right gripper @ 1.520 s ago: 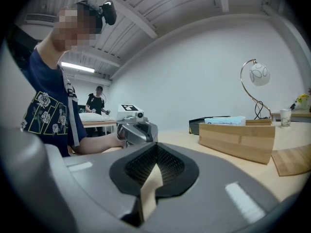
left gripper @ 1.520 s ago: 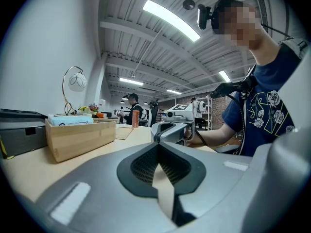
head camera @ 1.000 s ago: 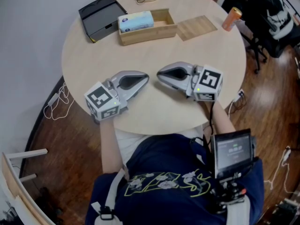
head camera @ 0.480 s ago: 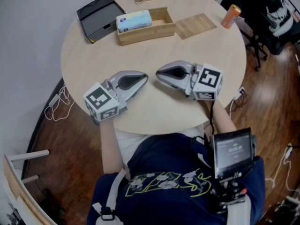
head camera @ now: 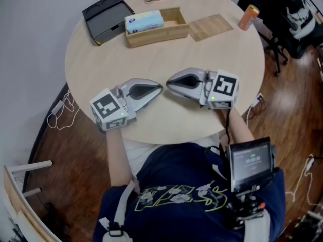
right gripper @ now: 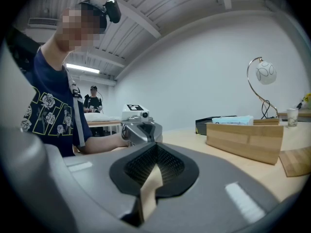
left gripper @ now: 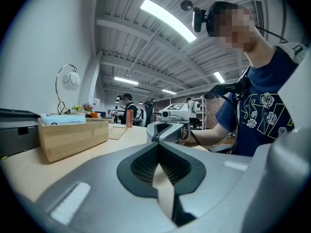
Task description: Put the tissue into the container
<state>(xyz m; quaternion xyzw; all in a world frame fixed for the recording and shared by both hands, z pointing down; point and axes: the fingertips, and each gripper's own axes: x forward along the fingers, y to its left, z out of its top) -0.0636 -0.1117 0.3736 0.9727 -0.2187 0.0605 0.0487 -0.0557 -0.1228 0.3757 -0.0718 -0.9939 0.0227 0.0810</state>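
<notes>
Both left gripper (head camera: 160, 87) and right gripper (head camera: 168, 82) stay put over the surface (head camera: 202, 64), fingers closed, empty. Tissue (head camera: 145, 21) already sits in far container (head camera: 174, 33).

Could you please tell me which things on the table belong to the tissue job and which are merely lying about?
Job in hand: tissue pack; wooden box.
Lying about: black tray; wooden board; orange can; lamp.
</notes>
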